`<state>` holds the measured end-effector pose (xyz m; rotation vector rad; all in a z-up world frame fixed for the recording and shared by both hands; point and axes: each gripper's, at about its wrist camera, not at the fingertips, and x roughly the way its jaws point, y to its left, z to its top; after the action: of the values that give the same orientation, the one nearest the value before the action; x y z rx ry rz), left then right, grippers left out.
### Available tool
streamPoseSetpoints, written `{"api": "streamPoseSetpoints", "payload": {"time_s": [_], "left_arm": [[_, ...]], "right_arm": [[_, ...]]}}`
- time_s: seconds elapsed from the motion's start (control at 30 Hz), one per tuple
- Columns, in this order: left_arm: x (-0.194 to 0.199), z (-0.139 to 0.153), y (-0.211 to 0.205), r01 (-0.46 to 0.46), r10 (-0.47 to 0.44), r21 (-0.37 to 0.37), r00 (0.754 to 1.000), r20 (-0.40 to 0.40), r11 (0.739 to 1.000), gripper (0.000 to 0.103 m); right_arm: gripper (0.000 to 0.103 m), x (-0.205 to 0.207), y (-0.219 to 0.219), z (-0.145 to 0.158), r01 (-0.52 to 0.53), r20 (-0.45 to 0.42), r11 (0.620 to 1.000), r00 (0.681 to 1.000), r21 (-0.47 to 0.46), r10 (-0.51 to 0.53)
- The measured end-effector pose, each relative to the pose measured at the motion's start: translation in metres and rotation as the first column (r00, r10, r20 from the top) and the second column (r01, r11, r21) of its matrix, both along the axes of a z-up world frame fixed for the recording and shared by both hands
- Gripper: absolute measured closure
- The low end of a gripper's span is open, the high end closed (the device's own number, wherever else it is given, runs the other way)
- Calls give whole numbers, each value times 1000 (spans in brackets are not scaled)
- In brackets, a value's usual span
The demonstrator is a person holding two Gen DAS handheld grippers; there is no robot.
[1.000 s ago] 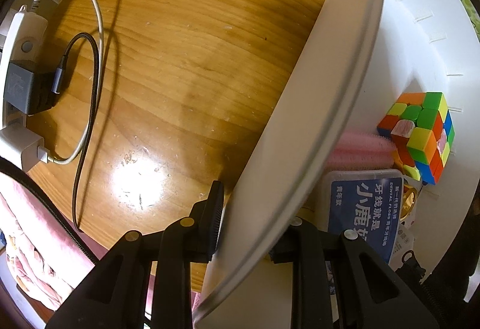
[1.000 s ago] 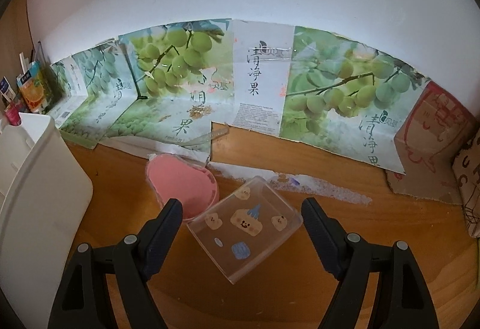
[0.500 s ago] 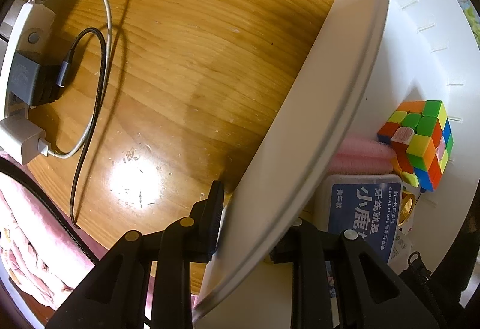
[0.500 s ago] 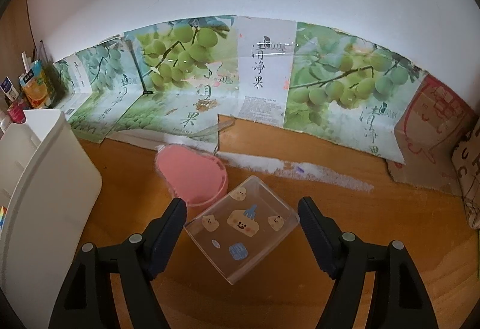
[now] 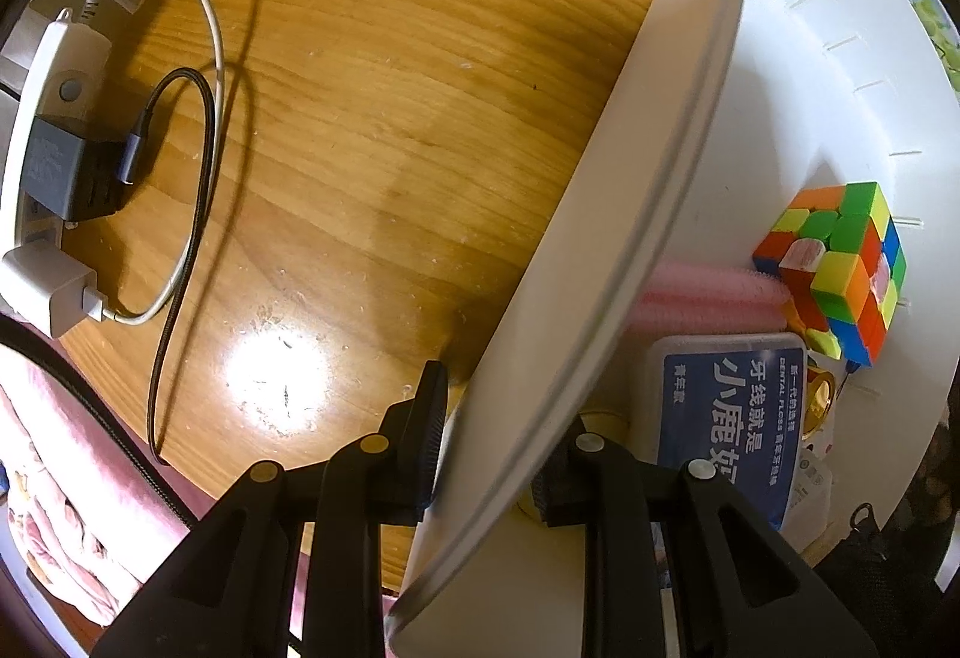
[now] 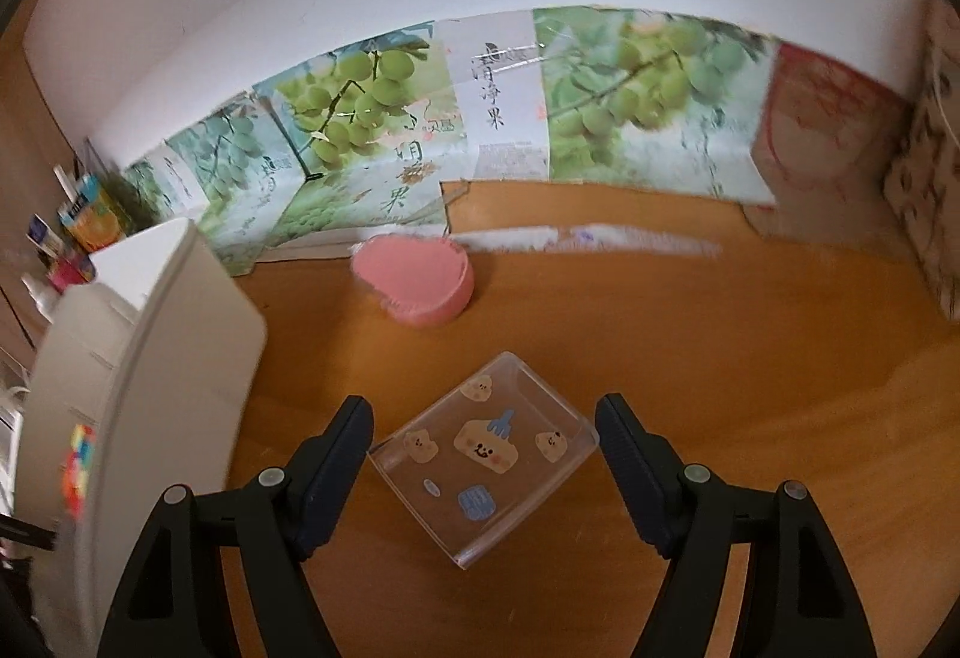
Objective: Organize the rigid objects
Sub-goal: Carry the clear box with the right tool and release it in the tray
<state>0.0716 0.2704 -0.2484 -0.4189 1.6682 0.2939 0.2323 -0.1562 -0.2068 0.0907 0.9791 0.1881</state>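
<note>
My left gripper [image 5: 489, 448] is shut on the wall of a white plastic bin [image 5: 648, 190], one finger outside and one inside. In the bin lie a colourful puzzle cube [image 5: 840, 268], a pink ribbed item [image 5: 708, 298] and a blue-labelled dental floss box [image 5: 726, 418]. My right gripper [image 6: 483, 454] is open, with a clear plastic box with cartoon stickers [image 6: 483, 448] on the wooden table between its fingers. A pink heart-shaped box [image 6: 417, 283] sits farther back. The white bin [image 6: 138, 370] stands at the left of the right wrist view.
A white power strip [image 5: 42, 130] with chargers and looping cables [image 5: 186, 178] lies on the table left of the bin. Grape-printed cardboard [image 6: 480, 118] lines the back wall. A reddish carton [image 6: 828, 130] stands at the right. Small items [image 6: 78, 232] crowd the far left.
My right gripper has moved forward over the clear box, which now sits between the fingers; the pink box appears farther away. The left gripper keeps its hold on the bin wall.
</note>
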Motion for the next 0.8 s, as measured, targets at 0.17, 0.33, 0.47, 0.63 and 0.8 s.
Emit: {"api": "streamPoseSetpoints", "payload": {"time_s": [0.17, 0.33, 0.47, 0.63, 0.8], "left_arm": [[-4, 4, -4, 12, -12, 0, 1000, 19, 1000, 78], [-6, 8, -8, 42, -41, -8, 999, 30, 999, 78], [-4, 10, -11, 74, -74, -20, 997, 38, 997, 78], [-2, 9, -14, 123, -122, -36, 992, 43, 992, 78], [4, 8, -16, 178, -176, -41, 983, 42, 983, 79]], "right_arm": [[26, -29, 4, 7, 7, -24, 999, 1000, 32, -6], [26, -59, 16, 14, -15, -28, 999, 999, 32, 16], [26, -78, 25, 18, -23, -36, 999, 999, 34, 25], [26, -102, 37, 25, -20, -48, 998, 999, 67, 24], [26, -126, 53, 32, -27, -47, 999, 998, 35, 28]]}}
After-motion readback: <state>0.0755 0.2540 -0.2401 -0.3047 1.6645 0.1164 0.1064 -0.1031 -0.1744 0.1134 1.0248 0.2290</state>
